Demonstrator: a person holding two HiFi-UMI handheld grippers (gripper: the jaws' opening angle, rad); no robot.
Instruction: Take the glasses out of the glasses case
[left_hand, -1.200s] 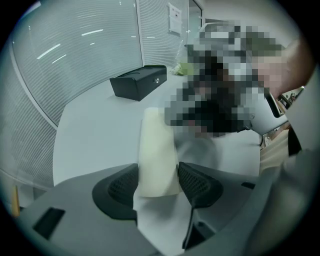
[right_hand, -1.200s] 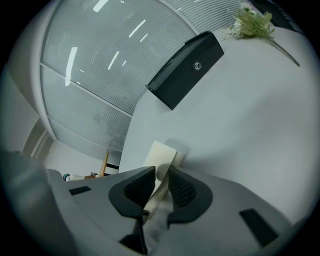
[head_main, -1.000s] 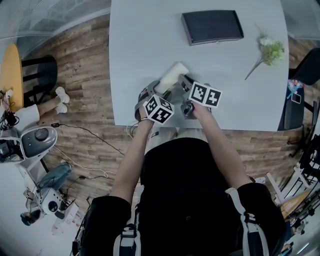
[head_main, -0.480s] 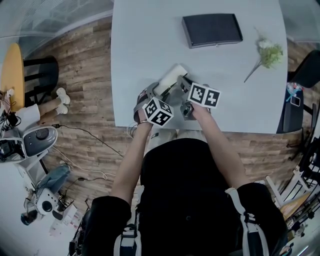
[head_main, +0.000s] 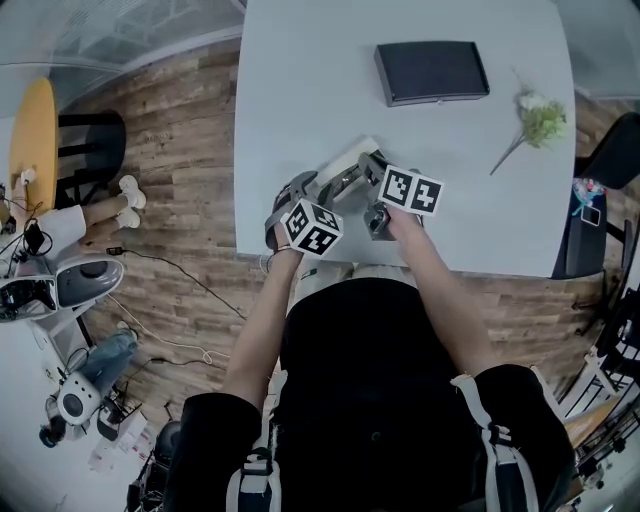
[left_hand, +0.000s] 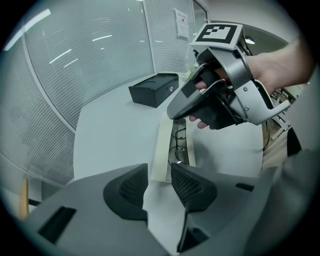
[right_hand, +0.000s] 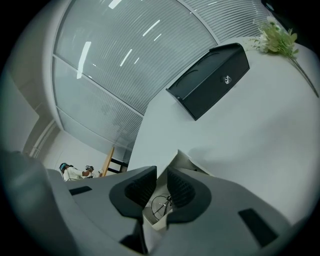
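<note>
The cream glasses case (head_main: 340, 162) lies open near the table's front edge, between both grippers. In the left gripper view its lid edge (left_hand: 162, 145) runs down between the pads of my left gripper (left_hand: 159, 182), whose jaws have just been closing on it. Thin-framed glasses (left_hand: 180, 140) lie inside the case. My right gripper (right_hand: 161, 187) is shut on the case wall (right_hand: 187, 160), with the glasses (right_hand: 161, 205) showing just below its pads. In the head view the left gripper (head_main: 318, 185) is at the case's near left and the right gripper (head_main: 362, 172) at its right.
A black box (head_main: 432, 72) lies shut at the far side of the white table (head_main: 300, 90). A small flower sprig (head_main: 540, 112) lies at the far right. A yellow round table (head_main: 30, 140), a chair and cables are on the floor to the left.
The case looked like a shut roll before; its lid now stands lifted and flat. My left gripper has risen a little and its jaws have narrowed. The right gripper has stayed put.
</note>
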